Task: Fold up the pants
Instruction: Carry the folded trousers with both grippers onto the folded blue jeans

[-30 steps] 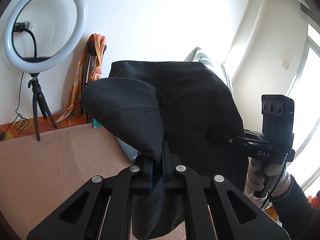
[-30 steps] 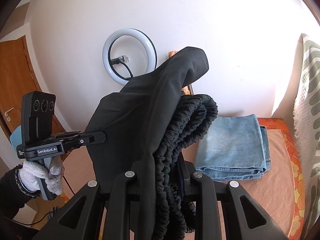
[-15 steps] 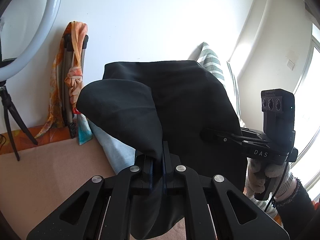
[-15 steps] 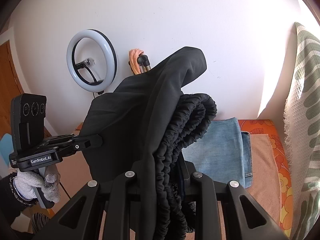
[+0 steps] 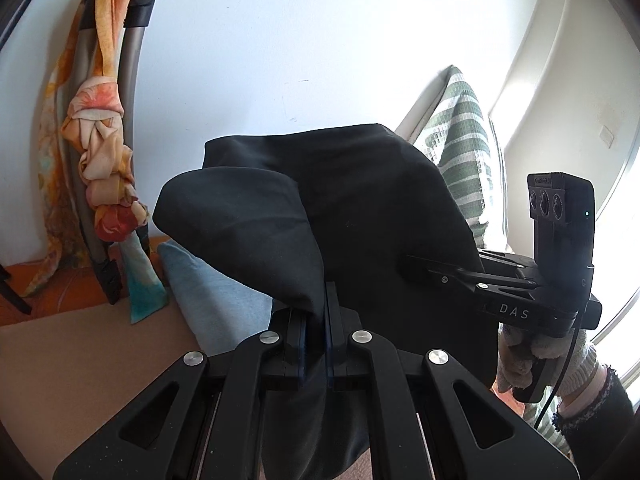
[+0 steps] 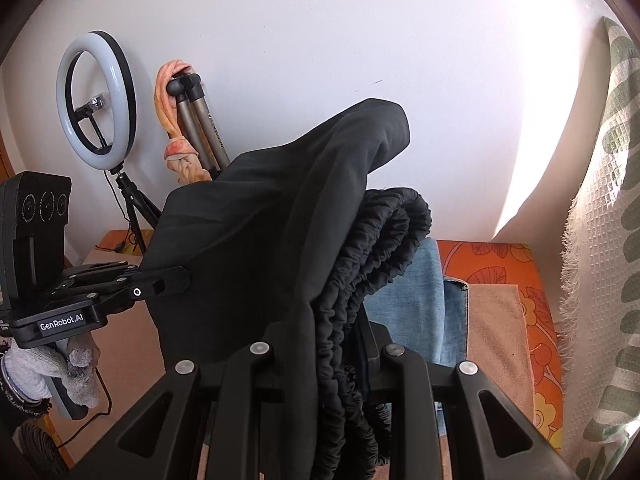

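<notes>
- While both tongs clench the black soft-fabric pants [image 5: 360, 208], the garment hangs in the air between them, above a tan cloth-covered surface [image 5: 80, 368].
- The left tongs [image 5: 316, 332] pinch a thin fold of the pants between blue pads; a rounded flap of cloth bulges up toward 11 o'clock.
- The right tongs [image 6: 340, 356] grip the ruched elastic waistband [image 6: 380, 248], which bunches in ribbed loops rising toward 1 o'clock; a smooth flap peaks above it.
- In the left wrist view the right tongs reach into the cloth from 3 o'clock, held by a hand in a white knit glove [image 5: 532, 356].
- In the right wrist view the left tongs come in from 9 o'clock, touching the pants' edge.
- Folded light-blue denim jeans [image 6: 424, 300] lie behind the pants, partly hidden.
- A white ring light on a black tripod [image 6: 96, 100] stands at 10 o'clock against the white wall.
- A green-and-white striped woven textile [image 6: 608, 240] hangs at 3 o'clock.
</notes>
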